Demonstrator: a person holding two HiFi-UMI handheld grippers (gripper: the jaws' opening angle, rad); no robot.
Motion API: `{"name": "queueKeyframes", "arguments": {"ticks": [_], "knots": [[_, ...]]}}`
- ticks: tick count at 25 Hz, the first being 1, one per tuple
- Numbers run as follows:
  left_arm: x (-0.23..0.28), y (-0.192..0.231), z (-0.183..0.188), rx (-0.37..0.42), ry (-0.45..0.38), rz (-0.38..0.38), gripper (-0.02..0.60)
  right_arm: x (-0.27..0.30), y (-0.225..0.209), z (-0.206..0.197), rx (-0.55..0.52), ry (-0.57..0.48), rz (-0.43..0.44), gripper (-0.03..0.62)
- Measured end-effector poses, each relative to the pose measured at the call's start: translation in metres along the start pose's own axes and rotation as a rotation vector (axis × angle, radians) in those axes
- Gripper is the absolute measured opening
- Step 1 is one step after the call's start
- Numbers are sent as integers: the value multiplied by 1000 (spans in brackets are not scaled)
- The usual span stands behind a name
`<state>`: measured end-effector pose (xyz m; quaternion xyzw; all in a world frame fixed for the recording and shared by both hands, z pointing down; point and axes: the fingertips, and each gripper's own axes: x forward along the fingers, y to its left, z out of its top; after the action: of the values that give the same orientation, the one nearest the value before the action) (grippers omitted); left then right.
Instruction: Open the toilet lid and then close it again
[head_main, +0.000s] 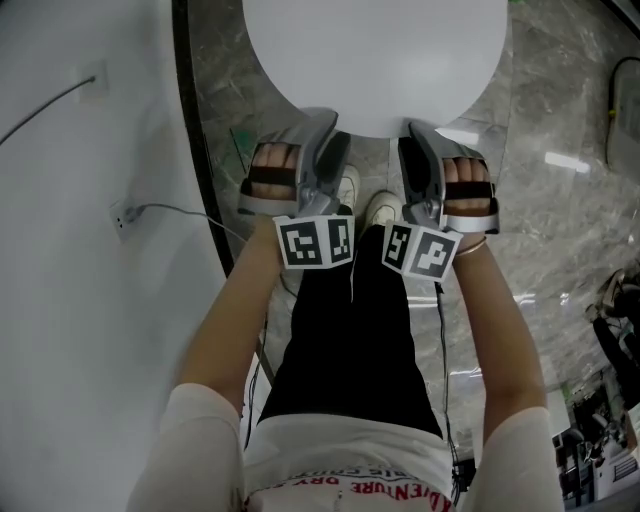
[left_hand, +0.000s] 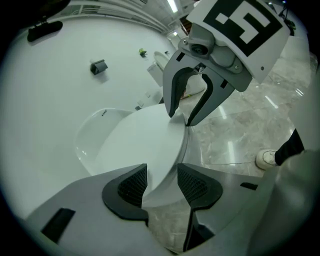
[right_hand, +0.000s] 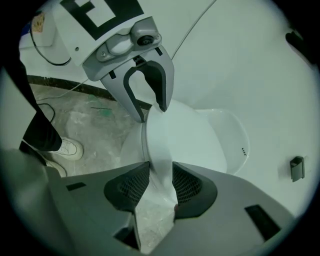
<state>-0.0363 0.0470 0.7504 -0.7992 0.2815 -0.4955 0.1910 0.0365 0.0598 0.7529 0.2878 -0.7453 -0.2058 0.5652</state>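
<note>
White, glossy plastic ran between both tongs: the left tongs (left_hand: 161, 186) and right tongs (right_hand: 156, 186) stood spread, each straddling the front rim of the lid (head_main: 375, 60) without pinching it. The lid lay flat and shut, stretching away ahead of them. It looked stiff, light and slippery, and its thin front rim seemed the surest hold.
</note>
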Motion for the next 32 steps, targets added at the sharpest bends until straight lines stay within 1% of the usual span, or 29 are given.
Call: {"name": "queueKeyframes", "arguments": {"ticks": [2, 6, 11, 13, 15, 20, 25, 30, 32], "knots": [[1, -1, -2, -7, 8, -4, 181, -1, 0, 1, -19, 7, -5, 100], [-1, 1, -2, 10, 9, 12, 181, -3, -4, 3, -6, 12, -17, 112], [-7, 9, 0, -36, 1, 19, 181, -14, -13, 6, 6, -1, -38, 112], [-13, 17, 6, -47, -14, 32, 164, -22, -19, 9, 11, -13, -50, 112], [-19, 23, 12, -50, -20, 28, 164, -29, -25, 11, 12, -16, -53, 112], [-35, 37, 26, -17, -29, 19, 140, -46, -42, 17, 3, -24, -54, 111], [-56, 61, 43, 34, -47, 27, 108, -67, -70, 25, 47, -30, -12, 109], [-72, 85, 56, 31, -57, 36, 95, -83, -95, 36, -2, -36, -16, 102], [-80, 97, 63, 20, -64, 49, 91, -91, -105, 41, -24, -40, -27, 75]]}}
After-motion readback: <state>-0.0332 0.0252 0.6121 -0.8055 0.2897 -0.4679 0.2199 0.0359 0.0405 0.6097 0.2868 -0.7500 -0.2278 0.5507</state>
